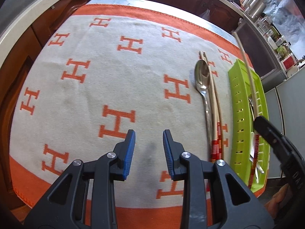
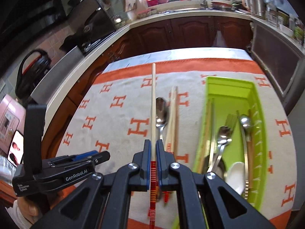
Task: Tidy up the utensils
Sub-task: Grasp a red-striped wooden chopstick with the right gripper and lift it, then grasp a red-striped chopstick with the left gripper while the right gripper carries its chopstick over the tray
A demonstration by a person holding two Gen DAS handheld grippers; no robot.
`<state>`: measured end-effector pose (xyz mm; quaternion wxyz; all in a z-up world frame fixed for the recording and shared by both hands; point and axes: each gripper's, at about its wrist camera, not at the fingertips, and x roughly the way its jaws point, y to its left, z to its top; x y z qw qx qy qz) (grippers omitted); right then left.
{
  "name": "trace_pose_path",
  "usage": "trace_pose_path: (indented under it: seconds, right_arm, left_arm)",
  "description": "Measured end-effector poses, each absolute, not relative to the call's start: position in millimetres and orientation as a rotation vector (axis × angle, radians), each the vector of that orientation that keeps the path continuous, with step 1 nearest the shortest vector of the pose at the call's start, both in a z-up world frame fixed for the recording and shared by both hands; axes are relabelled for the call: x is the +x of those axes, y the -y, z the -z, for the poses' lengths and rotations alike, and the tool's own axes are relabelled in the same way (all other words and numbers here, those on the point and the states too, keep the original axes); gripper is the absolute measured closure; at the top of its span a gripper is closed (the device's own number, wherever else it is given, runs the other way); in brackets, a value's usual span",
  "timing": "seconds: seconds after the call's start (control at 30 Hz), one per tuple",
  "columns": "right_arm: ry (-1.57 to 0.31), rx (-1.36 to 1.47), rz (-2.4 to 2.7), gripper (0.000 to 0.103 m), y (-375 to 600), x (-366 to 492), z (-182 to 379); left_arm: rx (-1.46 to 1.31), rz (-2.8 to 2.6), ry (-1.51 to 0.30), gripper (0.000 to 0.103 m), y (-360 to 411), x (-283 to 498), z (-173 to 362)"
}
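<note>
green tray (image 2: 231, 85) near the worktop's right edge holds forks, spoons; right claw (image 2: 153, 152) clamps a chopstick (image 2: 153, 103); left claw (image 1: 149, 148) gapes apart.

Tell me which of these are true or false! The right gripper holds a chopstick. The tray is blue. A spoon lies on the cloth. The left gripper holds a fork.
1. The right gripper holds a chopstick. True.
2. The tray is blue. False: it is bright green.
3. A spoon lies on the cloth. True, beside two chopsticks.
4. The left gripper holds a fork. False: it is open and holds nothing.
</note>
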<state>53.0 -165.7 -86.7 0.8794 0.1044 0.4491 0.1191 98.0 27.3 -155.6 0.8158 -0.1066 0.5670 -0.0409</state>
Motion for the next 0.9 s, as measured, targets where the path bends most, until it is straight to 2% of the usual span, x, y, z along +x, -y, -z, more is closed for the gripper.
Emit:
trace_pose_path:
  seconds: [0.33,0.67,0.9]
  right_arm:
    - [-0.934,0.254,-0.071,0.098,228.8,47.0,97.0]
    - [-0.94,0.263,-0.057,0.098,245.9,35.3,113.6]
    - [-0.93,0.284,-0.081,0.098,251.3,32.3,116.3]
  left_arm:
    - [-0.239,0.238,-1.205,0.076,17.3,113.2,148.4]
    - [-0.039,0.295,-1.195,0.076,83.5,109.2,158.2]
    - [0.029,0.235,-1.223,0.076,91.6,110.6,172.9]
